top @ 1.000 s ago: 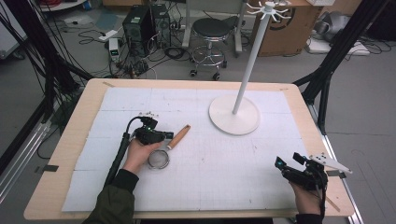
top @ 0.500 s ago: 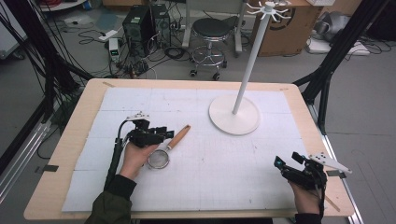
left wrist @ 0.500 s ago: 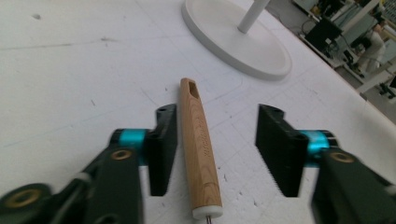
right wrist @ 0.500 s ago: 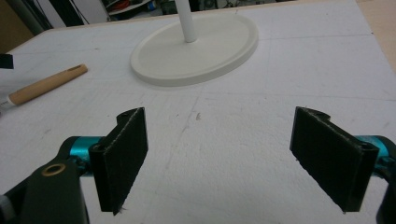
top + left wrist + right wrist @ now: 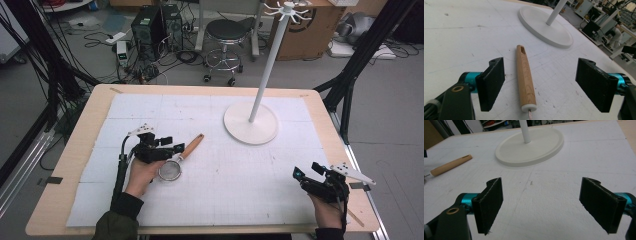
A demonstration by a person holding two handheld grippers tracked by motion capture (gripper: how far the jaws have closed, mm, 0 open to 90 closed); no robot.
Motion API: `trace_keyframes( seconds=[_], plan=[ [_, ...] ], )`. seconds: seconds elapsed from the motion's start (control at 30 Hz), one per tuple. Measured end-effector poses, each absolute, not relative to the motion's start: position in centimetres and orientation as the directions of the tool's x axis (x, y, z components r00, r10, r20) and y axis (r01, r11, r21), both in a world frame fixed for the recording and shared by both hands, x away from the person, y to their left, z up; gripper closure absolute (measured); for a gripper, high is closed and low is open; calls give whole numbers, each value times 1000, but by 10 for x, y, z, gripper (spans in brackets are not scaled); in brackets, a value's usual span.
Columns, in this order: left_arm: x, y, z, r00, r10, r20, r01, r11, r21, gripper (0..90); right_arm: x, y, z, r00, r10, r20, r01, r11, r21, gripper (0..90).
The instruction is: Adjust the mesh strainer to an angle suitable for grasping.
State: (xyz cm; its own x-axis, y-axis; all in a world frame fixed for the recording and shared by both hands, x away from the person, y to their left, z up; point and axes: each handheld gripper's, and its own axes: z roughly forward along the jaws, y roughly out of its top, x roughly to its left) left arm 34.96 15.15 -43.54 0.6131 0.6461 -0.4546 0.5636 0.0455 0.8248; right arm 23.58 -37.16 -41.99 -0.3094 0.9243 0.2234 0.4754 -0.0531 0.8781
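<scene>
round mesh strainer [image 5: 170, 170], smooth wooden handle [image 5: 525, 77]

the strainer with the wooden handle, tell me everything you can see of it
The strainer is a small round metal mesh bowl on a thin metal neck that runs into a light wooden handle with a white collar and a slot near its far end. It lies flat on the white mat, its handle pointing toward the white stand's base. The left gripper straddles the handle, its fingers just opened and clear of it.

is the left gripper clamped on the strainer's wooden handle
No, the left gripper has both pads apart from the wooden handle lying between them.
</scene>
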Motion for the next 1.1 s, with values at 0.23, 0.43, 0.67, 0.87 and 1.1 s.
trace_keyframes(
  seconds=[0.23,0.43,0.67,0.87,1.1],
  plan=[
    [342,156,-438,613,656,-439,548,47,835,191,237,-371,-420,-333,907,257,476,-73,876,179],
    [331,158,-438,619,659,-426,537,41,843,173,238,-373,-420,-347,886,308,484,-113,868,165],
    [323,156,-439,623,680,-387,524,5,852,161,243,-369,-420,-374,871,319,486,-109,867,149],
    [320,162,-440,615,682,-396,523,23,852,162,250,-360,-420,-418,844,336,502,-94,860,118],
    [314,170,-442,602,694,-395,524,31,851,162,261,-348,-422,-479,797,368,527,-74,847,110]
  ],
)
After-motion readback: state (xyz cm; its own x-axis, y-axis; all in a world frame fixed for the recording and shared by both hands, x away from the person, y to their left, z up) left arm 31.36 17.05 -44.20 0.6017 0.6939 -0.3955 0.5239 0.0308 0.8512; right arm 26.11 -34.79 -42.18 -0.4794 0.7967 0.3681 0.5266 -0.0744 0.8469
